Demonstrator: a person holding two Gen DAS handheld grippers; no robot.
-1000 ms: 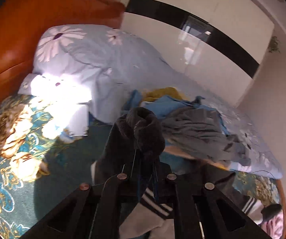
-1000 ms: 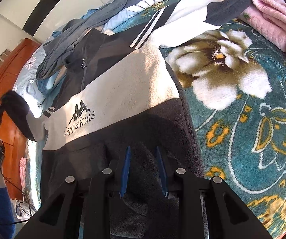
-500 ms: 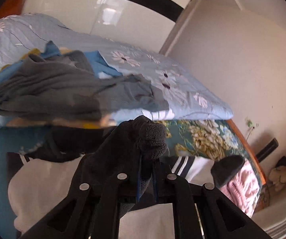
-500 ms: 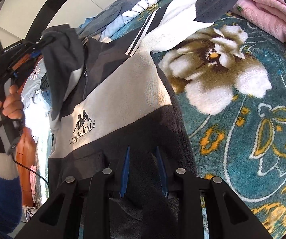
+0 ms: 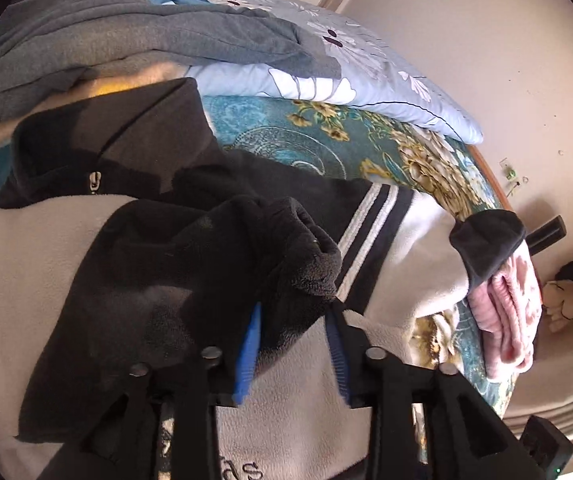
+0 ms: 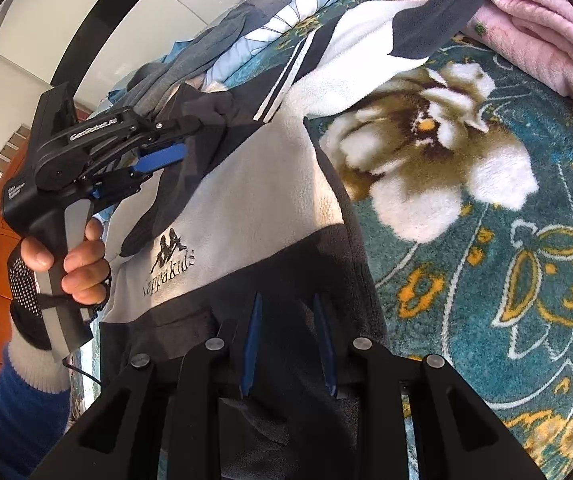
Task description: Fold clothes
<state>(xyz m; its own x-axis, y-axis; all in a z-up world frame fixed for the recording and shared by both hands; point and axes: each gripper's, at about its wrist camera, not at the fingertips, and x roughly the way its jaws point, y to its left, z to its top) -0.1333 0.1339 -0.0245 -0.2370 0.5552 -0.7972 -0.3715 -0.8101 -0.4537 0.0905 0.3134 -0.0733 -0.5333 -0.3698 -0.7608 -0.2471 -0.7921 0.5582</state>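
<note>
— Hands first: where do they sit?

— The left hand (image 6: 68, 264) grips its tool by the handle, in a dotted glove over a blue sleeve (image 6: 10, 408), and tilts the left gripper (image 5: 292, 322) down over the fleece jacket's (image 6: 246, 208) chest. Its jaws are opening; the dark cuff (image 5: 306, 252) of one sleeve lies between the blue pads (image 5: 248, 344), no longer pinched.

— And the other?

— The right gripper (image 6: 286, 340) points down at the jacket's dark hem, jaws narrow with hem fleece bunched between them; it looks clamped.

— The garment itself?

— It lies front-up on the floral teal blanket (image 6: 486, 272), grey-and-cream with a printed logo. One sleeve is folded across the chest; the other stretches toward the pink blanket (image 6: 546, 40) at the bed's edge. A grey garment (image 5: 126, 28) is heaped on the pale blue quilt (image 5: 366, 80) beyond the collar.
</note>
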